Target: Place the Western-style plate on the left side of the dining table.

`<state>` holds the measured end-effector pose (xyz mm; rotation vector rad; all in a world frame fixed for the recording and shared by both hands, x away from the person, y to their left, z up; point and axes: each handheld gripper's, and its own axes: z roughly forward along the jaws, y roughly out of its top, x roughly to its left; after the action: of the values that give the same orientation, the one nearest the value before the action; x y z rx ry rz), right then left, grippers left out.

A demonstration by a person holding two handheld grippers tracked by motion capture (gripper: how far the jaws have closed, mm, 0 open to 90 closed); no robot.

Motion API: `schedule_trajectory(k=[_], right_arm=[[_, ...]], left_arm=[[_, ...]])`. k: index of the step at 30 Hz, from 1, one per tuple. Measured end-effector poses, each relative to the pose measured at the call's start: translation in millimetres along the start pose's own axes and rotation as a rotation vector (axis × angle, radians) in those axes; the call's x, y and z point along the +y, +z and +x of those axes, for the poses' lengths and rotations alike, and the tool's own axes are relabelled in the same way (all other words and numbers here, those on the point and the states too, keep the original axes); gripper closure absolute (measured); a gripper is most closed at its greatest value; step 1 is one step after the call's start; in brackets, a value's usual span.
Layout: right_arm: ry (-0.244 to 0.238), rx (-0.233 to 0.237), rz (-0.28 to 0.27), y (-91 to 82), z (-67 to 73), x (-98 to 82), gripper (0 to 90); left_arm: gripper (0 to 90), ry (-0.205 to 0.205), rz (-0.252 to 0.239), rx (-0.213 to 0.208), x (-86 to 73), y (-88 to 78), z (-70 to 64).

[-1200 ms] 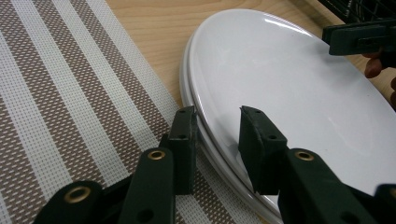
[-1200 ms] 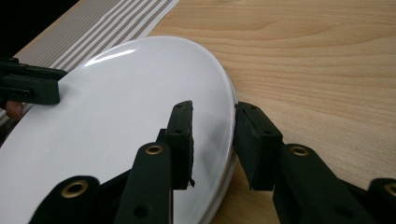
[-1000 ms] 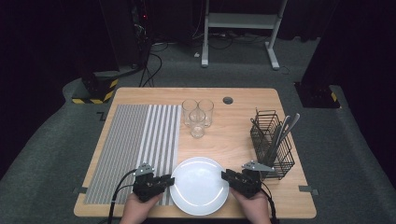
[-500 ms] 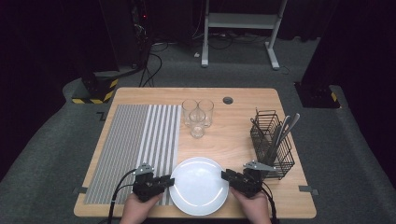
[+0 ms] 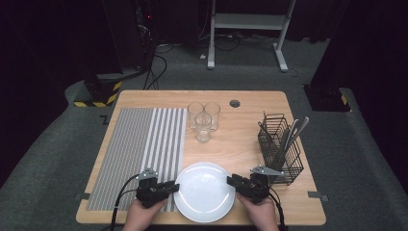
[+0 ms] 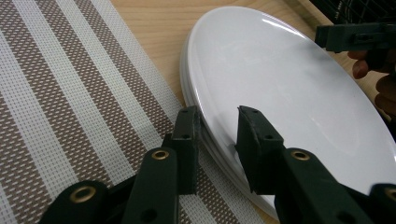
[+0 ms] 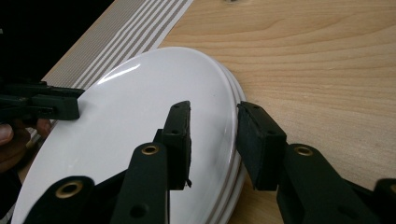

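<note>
**Both grippers straddle the plate stack's rim**

While the left gripper (image 6: pixel 212 123) straddles the white plate stack's (image 5: pixel 204 192) near rim, jaws narrowly apart, the right gripper (image 7: pixel 212 121) brackets the opposite rim, its jaws just opening; neither visibly presses.

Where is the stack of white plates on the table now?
In the high view, the stack of white plates lies at the table's near edge, between the striped placemat on its left and the wire cutlery basket on its right.
</note>
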<state>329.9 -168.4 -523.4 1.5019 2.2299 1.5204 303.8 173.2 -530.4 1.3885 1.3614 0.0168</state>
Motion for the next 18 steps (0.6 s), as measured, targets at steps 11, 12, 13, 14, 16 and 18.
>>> schedule_trajectory(k=[11, 12, 13, 14, 16, 18], right_arm=[[0.021, 0.003, -0.012, 1.6, 0.3, -0.8, 64.1], [0.019, 0.002, -0.016, 2.0, 0.4, -0.9, 64.2], [0.018, 0.001, -0.016, 2.1, 0.6, -0.9, 64.5], [0.017, 0.0, -0.016, 2.5, 0.5, -0.9, 64.7], [0.017, -0.001, -0.019, 2.8, 0.7, -1.0, 64.7], [0.016, -0.003, -0.025, 3.5, 1.1, -1.3, 64.6]], left_arm=[[67.7, -0.004, 0.005, 0.001, 0.1, 0.4, 0.4], [67.7, 0.002, 0.009, 0.001, 0.2, 0.1, 0.7], [67.7, -0.003, 0.003, 0.002, 0.3, 0.3, 0.4], [67.8, -0.007, 0.001, 0.003, 0.4, 0.4, 0.3], [67.9, -0.007, 0.003, 0.002, 0.5, 0.3, 0.5], [67.9, 0.0, 0.005, 0.004, 0.6, 0.0, 0.3]])
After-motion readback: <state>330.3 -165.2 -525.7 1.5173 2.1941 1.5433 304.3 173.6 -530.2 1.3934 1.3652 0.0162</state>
